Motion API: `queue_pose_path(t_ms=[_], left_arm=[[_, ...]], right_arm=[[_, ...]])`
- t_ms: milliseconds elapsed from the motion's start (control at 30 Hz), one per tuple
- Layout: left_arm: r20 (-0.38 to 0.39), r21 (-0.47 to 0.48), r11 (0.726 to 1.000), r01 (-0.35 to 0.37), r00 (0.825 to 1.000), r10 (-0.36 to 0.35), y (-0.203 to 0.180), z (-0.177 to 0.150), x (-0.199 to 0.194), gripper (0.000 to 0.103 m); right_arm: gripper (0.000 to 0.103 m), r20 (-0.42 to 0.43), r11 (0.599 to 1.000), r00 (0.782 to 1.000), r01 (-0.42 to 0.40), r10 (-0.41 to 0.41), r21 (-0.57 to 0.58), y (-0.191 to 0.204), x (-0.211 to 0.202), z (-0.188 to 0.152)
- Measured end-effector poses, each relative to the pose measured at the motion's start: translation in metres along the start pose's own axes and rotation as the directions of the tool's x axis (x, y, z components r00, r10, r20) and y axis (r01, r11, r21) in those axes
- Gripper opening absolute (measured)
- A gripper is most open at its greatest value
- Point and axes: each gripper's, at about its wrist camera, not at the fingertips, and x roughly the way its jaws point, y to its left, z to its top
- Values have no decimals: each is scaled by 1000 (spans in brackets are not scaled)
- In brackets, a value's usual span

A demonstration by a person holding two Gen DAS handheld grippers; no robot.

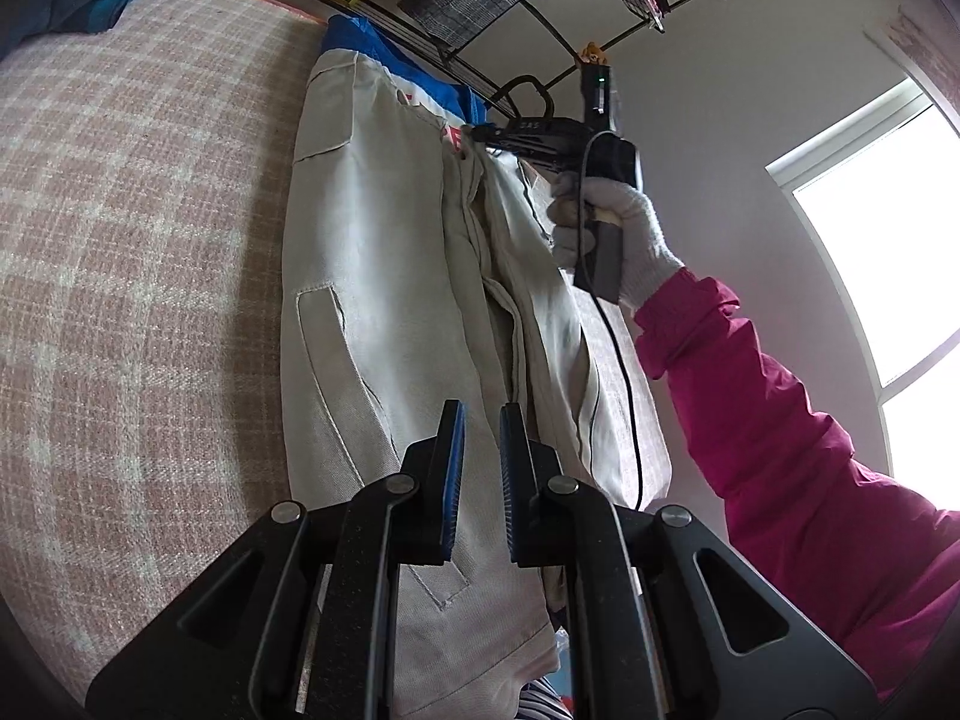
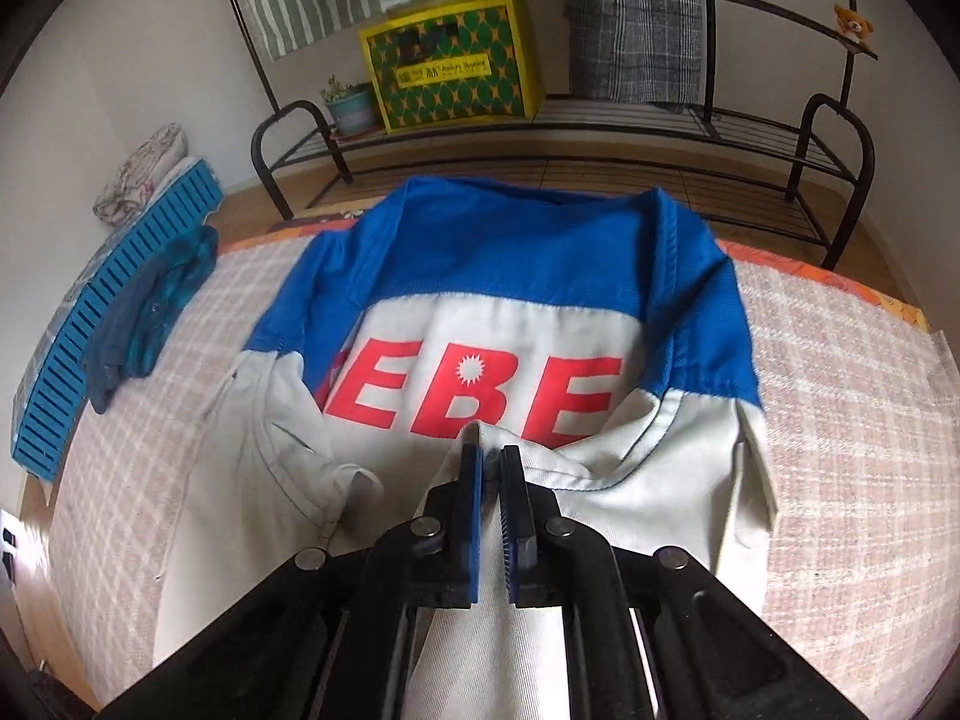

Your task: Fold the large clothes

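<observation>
We have the large cream cotton work jacket with a blue yoke and red lettering lying back-up on the pink-and-white checked bed cover. Its side panels and sleeves look folded inward already; we judge the lengthwise fold remains. Our right gripper has its fingers clamped on a cream fold near the lettering. Our left gripper sits nearly closed at the hem end; whether it pinches cloth we cannot tell. Beyond, a blue slatted plastic basket stands at the bed's edge, contents hidden, with a teal garment just beside it.
</observation>
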Motion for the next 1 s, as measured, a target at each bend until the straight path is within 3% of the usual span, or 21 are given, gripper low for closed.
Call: queue_pose_path(t_ms=[100, 200, 267, 333, 500, 533, 567, 600, 733, 833, 933, 1000], left_arm=[[3, 10, 1000, -8, 1000, 8, -1, 1, -2, 9], [3, 7, 1000, -8, 1000, 8, -1, 2, -2, 9], [4, 7, 1000, -14, 1000, 14, -1, 2, -1, 9], [-1, 13, 1000, -15, 1000, 15, -3, 1, 0, 9], [-27, 44, 999, -6, 1000, 7, -19, -10, 7, 11], [-34, 47, 999, 2, 999, -1, -23, -14, 10, 24], [-38, 50, 999, 10, 999, -8, -29, -19, 13, 37], [-42, 56, 998, 18, 999, -15, -35, -26, 16, 40], [-94, 105, 994, 32, 995, -22, -62, -53, 37, 40], [-130, 84, 996, 29, 991, -17, -71, -72, 56, 40], [-172, 59, 998, 11, 985, -1, -73, -91, 79, 40], [-214, 50, 999, 14, 977, -3, -75, -105, 93, 40]], right_arm=[[4, -17, 999, 1000, 9, -8, 35, 1, 22, -12], [5, 8, 999, 1000, -7, 7, 31, 5, 16, -14], [10, 44, 987, 990, -137, 133, 88, -5, -6, -12], [20, 106, 957, 967, -247, 233, 151, -18, -39, -14], [20, 182, 935, 942, -313, 283, 167, -38, -129, -53], [21, 185, 932, 939, -322, 291, 168, -41, -145, -65], [21, 182, 931, 939, -323, 292, 169, -42, -158, -78], [22, 181, 933, 940, -318, 288, 167, -43, -171, -92], [23, 138, 942, 949, -302, 283, 143, -39, -209, -161], [23, 79, 948, 955, -294, 286, 120, -28, -216, -210], [23, 34, 971, 972, -234, 233, 39, -7, -210, -244], [23, 21, 970, 970, -241, 241, 13, 3, -201, -252]])
